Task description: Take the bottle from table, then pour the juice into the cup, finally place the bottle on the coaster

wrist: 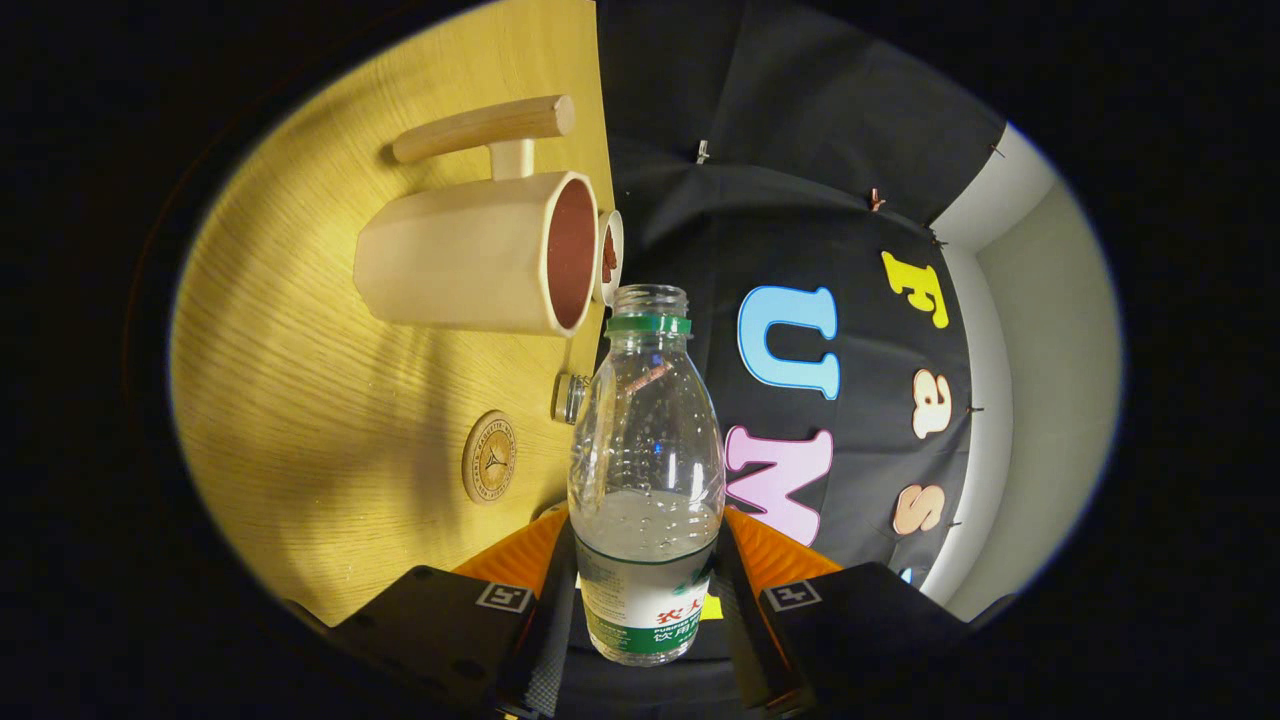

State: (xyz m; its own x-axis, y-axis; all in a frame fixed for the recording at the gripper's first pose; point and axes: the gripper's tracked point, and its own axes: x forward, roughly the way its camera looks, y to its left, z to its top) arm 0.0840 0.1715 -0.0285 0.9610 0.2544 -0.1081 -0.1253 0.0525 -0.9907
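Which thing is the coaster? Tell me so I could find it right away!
Start at the wooden table and find the big cream cup with the long wooden handle. Further along the table from the cup, nearer the gripper's fingers that clamp the clear bottle, lies the coaster. It is a flat wooden disc with a stamped emblem.
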